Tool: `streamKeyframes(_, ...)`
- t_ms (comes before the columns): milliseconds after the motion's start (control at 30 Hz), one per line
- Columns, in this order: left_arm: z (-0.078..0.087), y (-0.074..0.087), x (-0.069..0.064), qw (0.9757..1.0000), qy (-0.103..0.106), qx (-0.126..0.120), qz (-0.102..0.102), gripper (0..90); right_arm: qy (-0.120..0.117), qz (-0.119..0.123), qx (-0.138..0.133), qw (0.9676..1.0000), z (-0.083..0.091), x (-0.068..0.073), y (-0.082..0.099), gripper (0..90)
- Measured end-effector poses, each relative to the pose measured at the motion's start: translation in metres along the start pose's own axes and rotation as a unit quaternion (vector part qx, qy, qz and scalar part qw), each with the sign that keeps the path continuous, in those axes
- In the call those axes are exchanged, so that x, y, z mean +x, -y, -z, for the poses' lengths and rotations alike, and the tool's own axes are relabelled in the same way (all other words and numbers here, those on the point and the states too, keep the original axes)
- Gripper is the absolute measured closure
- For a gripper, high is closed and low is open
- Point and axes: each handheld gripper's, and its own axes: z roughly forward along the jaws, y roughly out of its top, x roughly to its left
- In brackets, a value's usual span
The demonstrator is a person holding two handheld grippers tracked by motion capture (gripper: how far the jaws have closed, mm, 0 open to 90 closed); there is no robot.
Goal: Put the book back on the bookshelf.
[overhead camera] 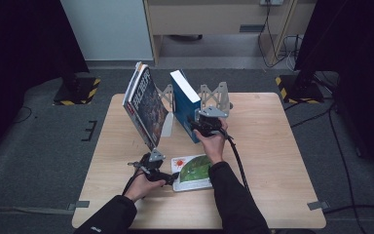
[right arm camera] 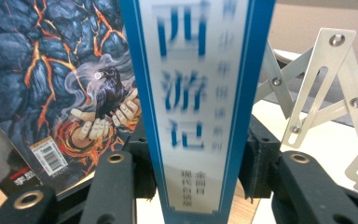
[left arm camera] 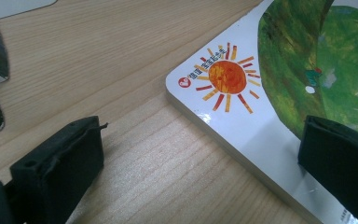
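On the wooden table [overhead camera: 272, 161], a dark-covered book [overhead camera: 146, 105] leans left of the blue book [overhead camera: 185, 105], which stands upright against a folding metal bookend [overhead camera: 214, 95]. The right gripper [overhead camera: 202, 127] reaches level at its spine – 2 jaws beside it; whether the pads press, I cannot tell. The left gripper [overhead camera: 168, 178] rests low, jaws wide apart – 1 over the flat picture book [left arm camera: 261, 107], gripping nothing.
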Motion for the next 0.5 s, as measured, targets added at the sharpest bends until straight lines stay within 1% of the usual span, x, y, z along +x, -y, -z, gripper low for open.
streamKeyframes(67,0.000,0.000,0.000,1.0000,0.000,0.000,0.000,0.0,0.014,0.009,0.003,0.9999,0.001,0.002,-0.001,61.2)
streamKeyframes(100,0.000,0.000,0.000,1.0000,0.000,0.000,0.000,0.0,0.020,0.010,0.004,0.9998,0.001,0.003,-0.002,61.5)
streamKeyframes(233,0.000,0.000,0.000,1.0000,0.001,0.000,-0.001,0.0,0.037,-0.004,-0.006,0.9993,-0.001,0.009,0.000,61.8)
streamKeyframes(333,0.000,0.000,0.000,1.0000,0.001,0.000,-0.001,0.0,0.039,-0.014,-0.004,0.9991,-0.005,0.014,-0.002,61.7)
streamKeyframes(500,0.000,0.000,0.000,1.0000,0.001,-0.001,0.000,0.0,0.044,-0.019,0.001,0.9989,-0.011,0.023,-0.005,61.3)
